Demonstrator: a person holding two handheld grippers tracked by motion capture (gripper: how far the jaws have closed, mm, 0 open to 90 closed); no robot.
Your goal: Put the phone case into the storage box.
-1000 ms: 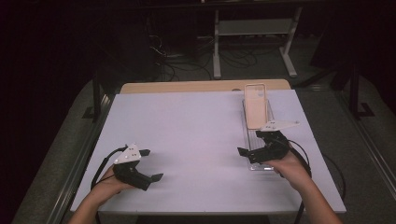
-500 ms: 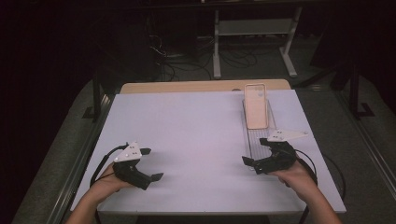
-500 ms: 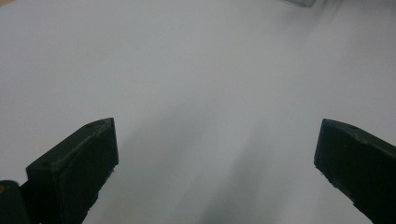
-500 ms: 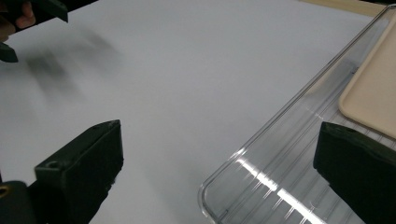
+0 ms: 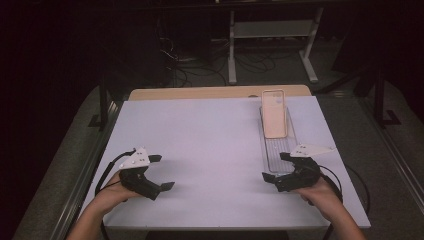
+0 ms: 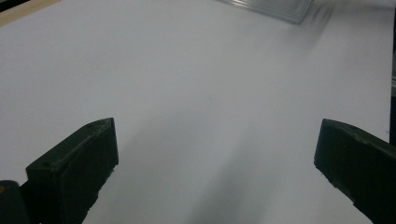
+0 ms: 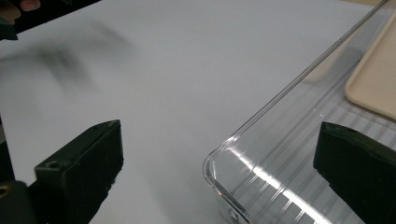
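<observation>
Both pairs of jaws stand wide apart with nothing between them.

Beneath everything lies the large white rectangular table [image 5: 215, 145], with a strip of light wood along its far edge; dark floor, cables and a pale metal stand lie beyond it.

On the right half of the table sits the long clear plastic tray [image 5: 278, 150], narrow and ribbed along its bottom, running from the far edge towards the person. In the right gripper view its rounded near corner [image 7: 224, 163] lies between the two black jaws, one jaw over bare table and the other over the tray's ribbed floor, though neither touches the tray as far as can be told.

Inside the tray, at its far end, lies the beige rectangular phone case with rounded corners [image 5: 274, 114]; its near corner shows in the right gripper view [image 7: 373, 84], well ahead of the jaws.

At the near right of the table the right gripper [image 5: 281, 169], black with a grey three-cornered plate on top, is held in a hand just at the tray's near end.

At the near left the left gripper [image 5: 161, 172] rests low over bare table, well apart from the tray; in its own view its jaws [image 6: 215, 163] frame plain white surface, with the tray's corner [image 6: 280, 9] far ahead.
</observation>
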